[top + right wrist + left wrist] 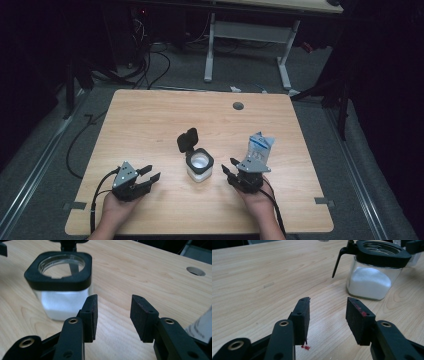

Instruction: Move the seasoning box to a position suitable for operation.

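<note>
Pale wooden desk (pixel 150 125) in a dim room. Open-lidded jar (pixel 199 165) between both released grippers: left gripper (pixel 148 176) at 8 o'clock, right gripper (pixel 230 168) at 3 o'clock.

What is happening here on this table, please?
A person sits at a wooden table with a claw in each hand. Both the left claw and the right claw are open and hold nothing. Between them stands a glass jar of white powder with its black lid flipped up. A small white packet stands just beyond the right claw.
</note>
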Motion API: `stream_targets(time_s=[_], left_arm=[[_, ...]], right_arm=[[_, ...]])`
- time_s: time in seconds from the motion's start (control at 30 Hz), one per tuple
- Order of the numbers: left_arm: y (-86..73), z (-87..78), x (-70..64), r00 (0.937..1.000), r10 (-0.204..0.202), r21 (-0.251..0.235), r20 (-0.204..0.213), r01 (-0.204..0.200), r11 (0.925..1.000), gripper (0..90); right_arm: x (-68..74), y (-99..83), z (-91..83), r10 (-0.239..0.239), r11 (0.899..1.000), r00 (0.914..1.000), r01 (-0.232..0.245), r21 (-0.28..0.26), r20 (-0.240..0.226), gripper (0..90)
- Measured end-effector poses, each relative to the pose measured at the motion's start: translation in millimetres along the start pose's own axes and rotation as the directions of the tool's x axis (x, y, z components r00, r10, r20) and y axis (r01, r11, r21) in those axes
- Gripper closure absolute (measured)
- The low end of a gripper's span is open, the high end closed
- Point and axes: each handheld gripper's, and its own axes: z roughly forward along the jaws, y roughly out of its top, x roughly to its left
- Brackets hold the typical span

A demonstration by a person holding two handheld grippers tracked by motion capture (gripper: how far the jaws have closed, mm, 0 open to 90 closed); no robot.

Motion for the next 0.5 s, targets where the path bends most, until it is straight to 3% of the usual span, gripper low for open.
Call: stream_targets(time_s=[0.13, 0.17, 0.3, 0.4, 0.5], left_arm=[[1.9, 4.8, -1.5, 0.9999, 0.003, 0.003, 0.011, -0.003, 1.0000, 55.3], [4.2, 9.1, -2.0, 0.9998, -0.007, 0.034, 0.017, 0.006, 0.9994, 55.3], [11.1, 16.6, -5.3, 0.9985, -0.040, 0.052, 0.038, 0.038, 0.9979, 53.1], [16.0, 21.1, -8.6, 0.9995, -0.026, 0.060, 0.018, 0.025, 0.9979, 53.9], [27.9, 30.7, -10.8, 0.9985, -0.054, 0.065, 0.000, 0.054, 0.9964, 54.1]], right_arm=[[4.5, -3.4, 7.1, -0.006, 1.000, 0.9999, 0.006, -0.001, -0.015, 59.7], [6.6, -6.3, 8.7, -0.015, 1.000, 0.9998, 0.015, 0.004, -0.014, 60.8], [5.3, -8.1, 8.7, -0.001, 1.000, 0.9995, 0.002, 0.007, -0.032, 62.4], [3.4, -8.4, 7.7, 0.016, 1.000, 0.9989, -0.016, 0.000, -0.044, 63.2], [3.4, -10.5, 6.9, 0.018, 1.000, 0.9984, -0.017, 0.011, -0.054, 64.3]])
